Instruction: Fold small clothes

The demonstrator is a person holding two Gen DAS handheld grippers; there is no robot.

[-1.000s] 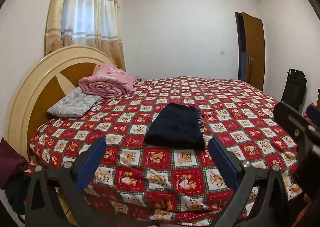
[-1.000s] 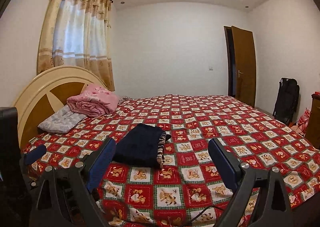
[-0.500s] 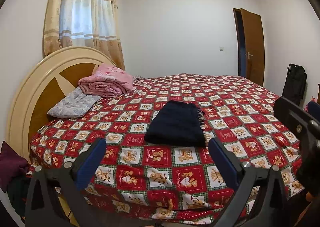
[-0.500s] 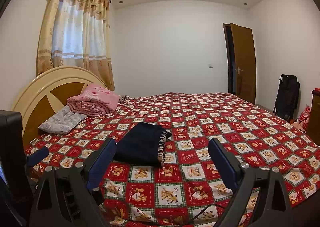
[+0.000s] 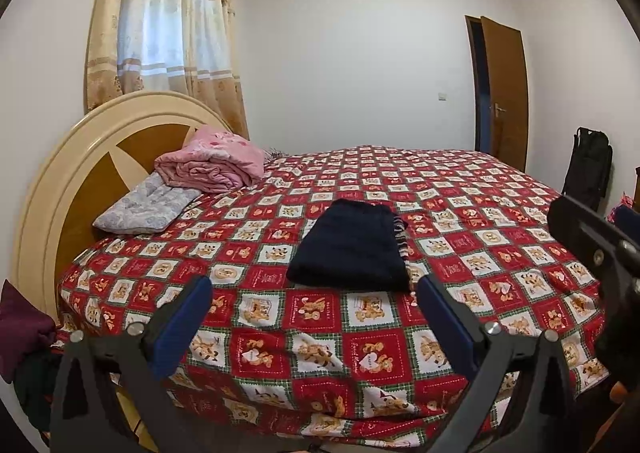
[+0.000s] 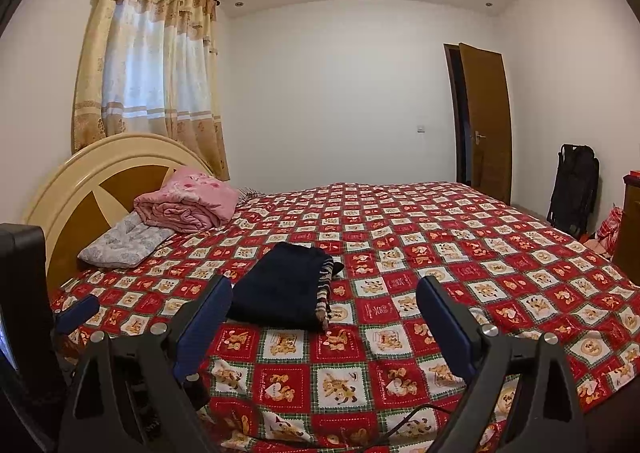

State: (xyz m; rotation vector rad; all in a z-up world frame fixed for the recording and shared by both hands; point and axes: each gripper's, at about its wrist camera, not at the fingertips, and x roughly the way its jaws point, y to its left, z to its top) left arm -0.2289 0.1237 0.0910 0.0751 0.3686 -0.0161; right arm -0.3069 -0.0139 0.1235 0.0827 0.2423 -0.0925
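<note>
A folded dark navy garment [image 5: 349, 247] with a striped edge lies flat on the red patterned bedspread [image 5: 320, 349]; it also shows in the right wrist view [image 6: 282, 287]. My left gripper [image 5: 314, 317] is open and empty, held back from the bed's near edge, short of the garment. My right gripper [image 6: 324, 317] is open and empty, also back from the bed, with the garment ahead and slightly left. The right gripper's body shows at the right edge of the left wrist view [image 5: 600, 253].
A folded pink blanket [image 5: 212, 165] and a grey pillow [image 5: 144, 207] lie by the cream headboard [image 5: 60, 181]. A brown door [image 6: 484, 121] and a black bag [image 6: 574, 189] stand at the far right. Dark clothes [image 5: 20, 341] hang at the left.
Both grippers have drawn back and tilted up slightly; the garment lies unmoved on the bed. Both stay open.
</note>
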